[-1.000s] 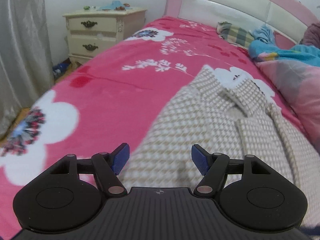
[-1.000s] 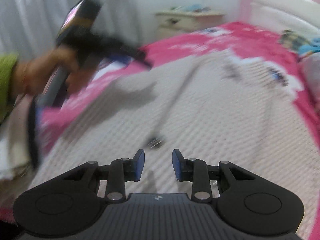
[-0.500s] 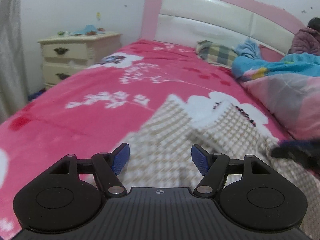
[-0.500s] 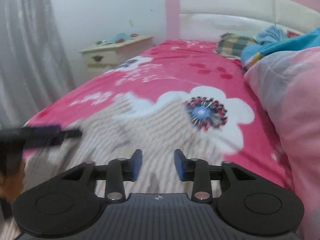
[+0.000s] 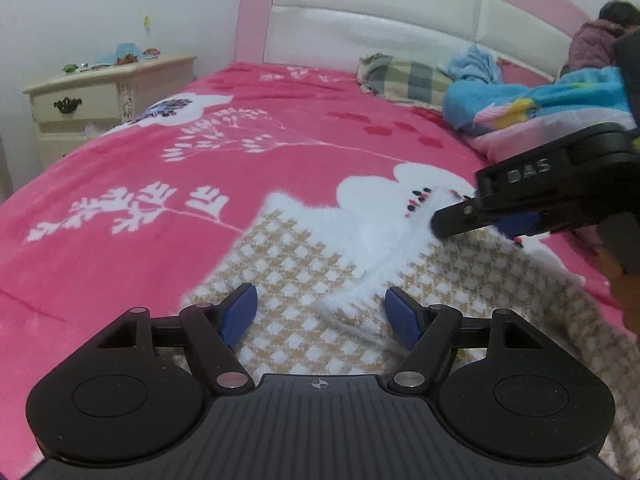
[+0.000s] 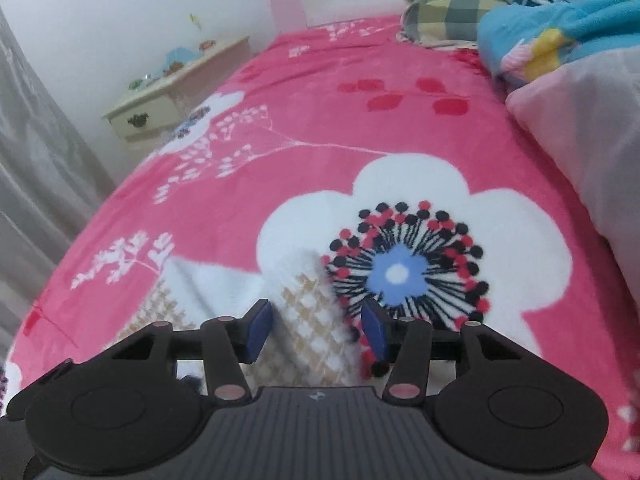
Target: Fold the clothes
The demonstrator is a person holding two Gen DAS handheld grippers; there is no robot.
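A beige-and-white houndstooth knit garment with a fuzzy white trim (image 5: 320, 280) lies spread on the pink floral plush bed cover (image 5: 160, 160), its trimmed end toward twelve o'clock, pointing at the white padded headboard (image 5: 380, 12). In the left wrist view the left tool (image 5: 318, 312) hangs over the knit with its blue pads wide apart and nothing between them but cloth lying below; the white trim runs from about one o'clock down toward the centre of the tool's gap. The right tool (image 5: 516, 216) enters from three o'clock, low over the garment's far right corner. Its own view shows the right tool (image 6: 316, 332) pitched downward, jaws half apart and just having been opening, with the houndstooth corner (image 6: 308, 312) lying between and beneath the pads, not pinched. The garment's long axis appears to run from the cameras toward the headboard. Judged from this, the right hand is nearer the top edge; each tool seems poised to take a top corner.
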